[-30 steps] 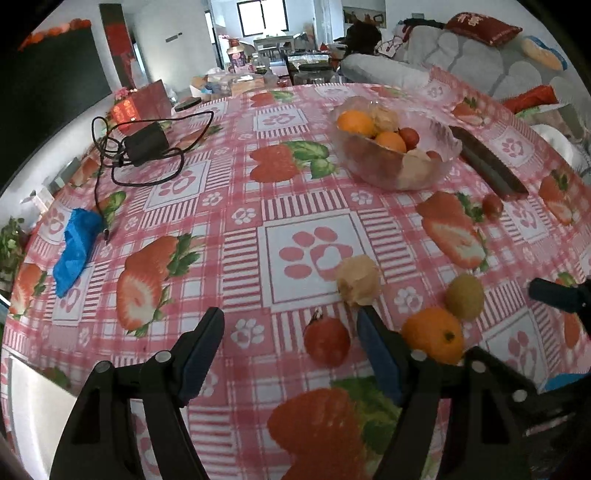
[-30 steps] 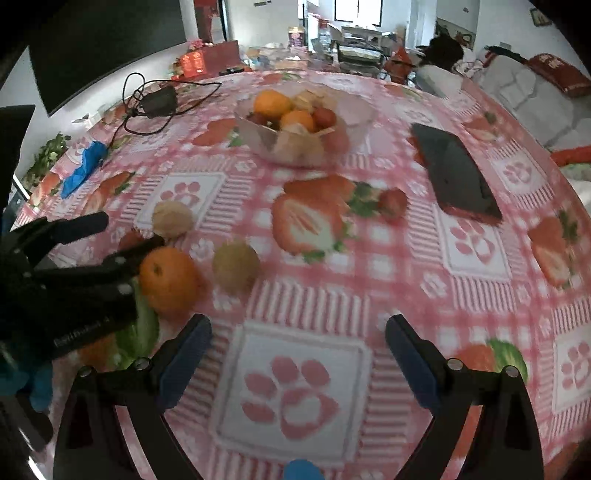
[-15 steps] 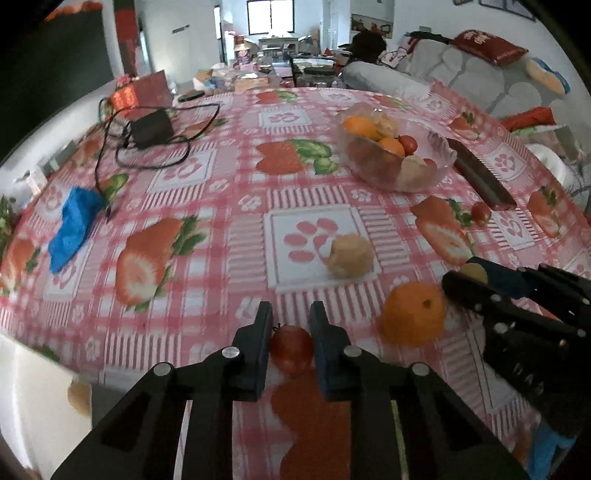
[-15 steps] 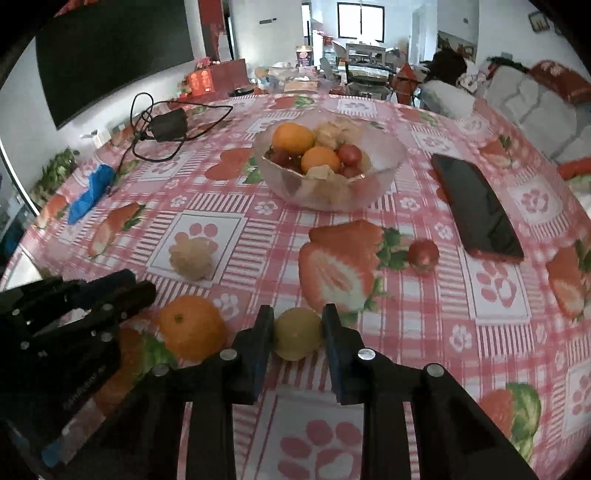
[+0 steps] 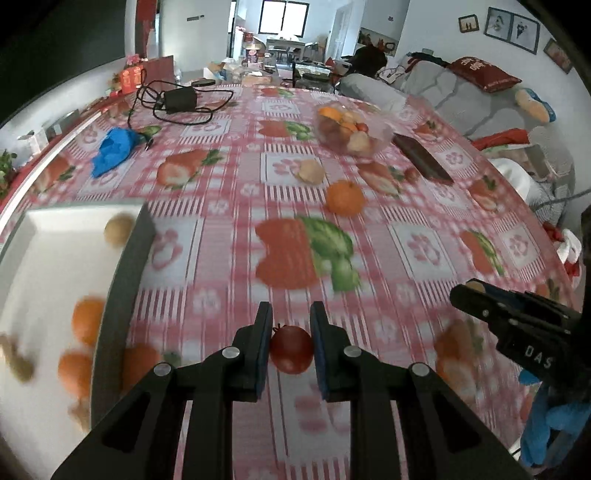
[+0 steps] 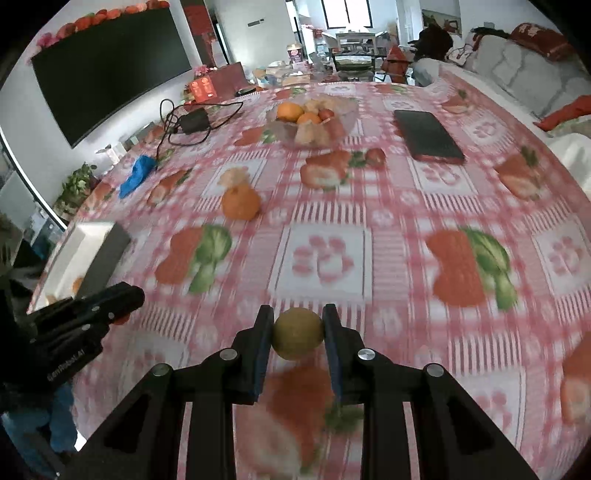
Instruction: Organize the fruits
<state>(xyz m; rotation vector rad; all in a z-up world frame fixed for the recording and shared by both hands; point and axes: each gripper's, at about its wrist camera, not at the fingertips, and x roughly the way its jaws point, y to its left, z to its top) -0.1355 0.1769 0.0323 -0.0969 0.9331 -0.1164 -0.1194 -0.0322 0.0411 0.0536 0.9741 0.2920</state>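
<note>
Soft daylight enters from the far black-framed window [image 5: 282,23]; motion blur smears the near pink checked surface [image 6: 406,258], and fisheye edges darken.

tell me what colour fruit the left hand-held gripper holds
Red fruit, clearest in the left wrist view.

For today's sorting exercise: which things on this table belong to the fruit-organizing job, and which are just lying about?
Job:
- red fruit, in left gripper
- yellow-green fruit, in right gripper
- loose orange
- tan fruit
- glass bowl
- white tray

Lying about:
- charger and cable
- blue cloth
- dark tablet
</note>
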